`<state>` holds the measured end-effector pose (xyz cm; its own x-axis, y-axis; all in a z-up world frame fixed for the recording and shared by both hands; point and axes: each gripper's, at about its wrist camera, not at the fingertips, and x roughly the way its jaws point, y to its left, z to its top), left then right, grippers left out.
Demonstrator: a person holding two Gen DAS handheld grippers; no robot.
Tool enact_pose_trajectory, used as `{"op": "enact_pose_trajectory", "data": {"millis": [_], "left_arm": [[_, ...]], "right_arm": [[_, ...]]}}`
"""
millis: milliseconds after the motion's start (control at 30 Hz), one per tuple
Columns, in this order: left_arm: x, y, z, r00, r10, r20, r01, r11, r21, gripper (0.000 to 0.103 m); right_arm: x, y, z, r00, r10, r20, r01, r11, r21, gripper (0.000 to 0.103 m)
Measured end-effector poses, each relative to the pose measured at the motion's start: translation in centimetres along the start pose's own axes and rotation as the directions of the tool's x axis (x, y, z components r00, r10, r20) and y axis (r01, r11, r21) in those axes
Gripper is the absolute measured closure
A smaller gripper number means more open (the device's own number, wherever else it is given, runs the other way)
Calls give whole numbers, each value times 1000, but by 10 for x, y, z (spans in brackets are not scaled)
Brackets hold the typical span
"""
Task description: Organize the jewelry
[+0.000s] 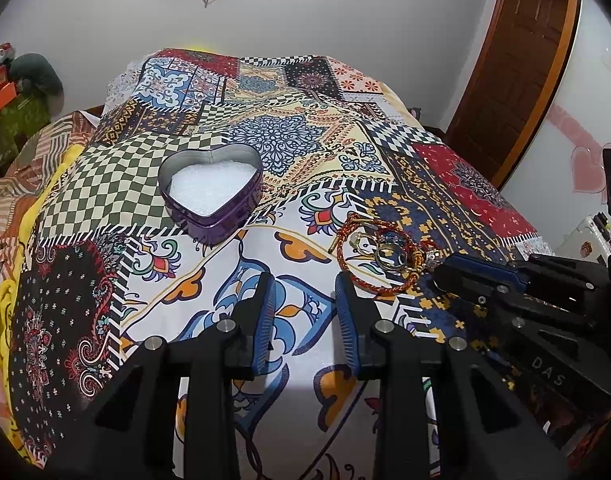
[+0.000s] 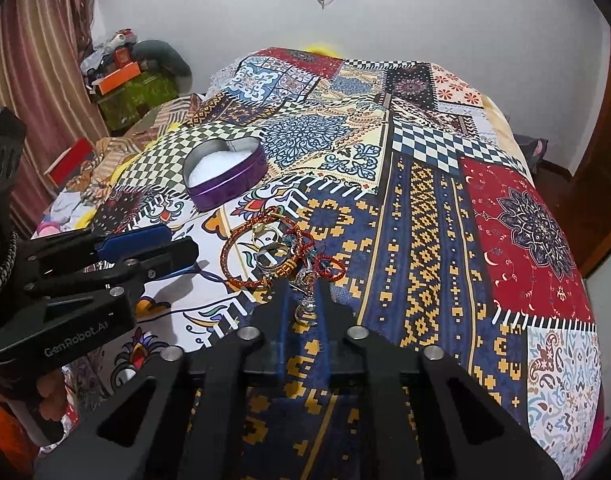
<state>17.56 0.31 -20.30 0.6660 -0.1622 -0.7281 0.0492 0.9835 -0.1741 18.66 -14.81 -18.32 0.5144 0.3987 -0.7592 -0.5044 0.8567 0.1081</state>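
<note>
A small silver charm (image 2: 305, 307) is pinched by the narrowed right gripper (image 2: 303, 300), presumably for the purple heart-shaped tin (image 1: 211, 196). The left gripper (image 1: 305, 280) is held wide, empty, near the red braided bracelet (image 1: 379, 256).

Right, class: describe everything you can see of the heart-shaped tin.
The tin is heart-shaped, with shiny purple metal walls and a silvery inner rim. It has no lid on and sits upright on the patterned quilt, lined with white padding. Nothing else shows inside. It stands apart from the jewelry pile and both claws.
</note>
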Motion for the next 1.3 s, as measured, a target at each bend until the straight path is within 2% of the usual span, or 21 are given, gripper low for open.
{"op": "enact_pose_trajectory", "data": {"millis": [100,433,567,733,833,1033,1100,1133,1300], "left_arm": [[0,0,0,1000,-1,1,1,1000,-3,73],[1,-7,5,1000,-15,-16,15,1000,13,73],[2,-10,6,999,-18,-26,18,1000,14,73],[0,-7,1,999,-7,-31,7,1000,9,73],[0,-1,-4,999,-1,-41,0,1000,-4,73],[0,13,-7,999,0,-46,-2,999,-44,73],[1,14,-7,999,-4,-46,1,999,-52,73],[1,14,-7,999,-4,-45,2,999,-53,73],[2,13,-8,999,4,-43,-6,999,-44,73]], "right_arm": [[-3,1,0,1000,2,10,-1,1000,-6,98],[-26,-3,7,997,-14,75,13,1000,14,100],[-26,-8,8,999,16,51,-18,999,36,99],[-17,1,3,999,51,-1,-51,999,13,86],[-8,3,1,997,66,-38,-66,998,11,85],[-3,-13,1,998,14,-58,-10,998,69,84],[-2,-15,1,998,1,-58,3,998,65,68],[-3,-15,1,998,-2,-56,6,998,57,65],[6,1,-1,998,4,-66,-6,1000,-30,63]]}}
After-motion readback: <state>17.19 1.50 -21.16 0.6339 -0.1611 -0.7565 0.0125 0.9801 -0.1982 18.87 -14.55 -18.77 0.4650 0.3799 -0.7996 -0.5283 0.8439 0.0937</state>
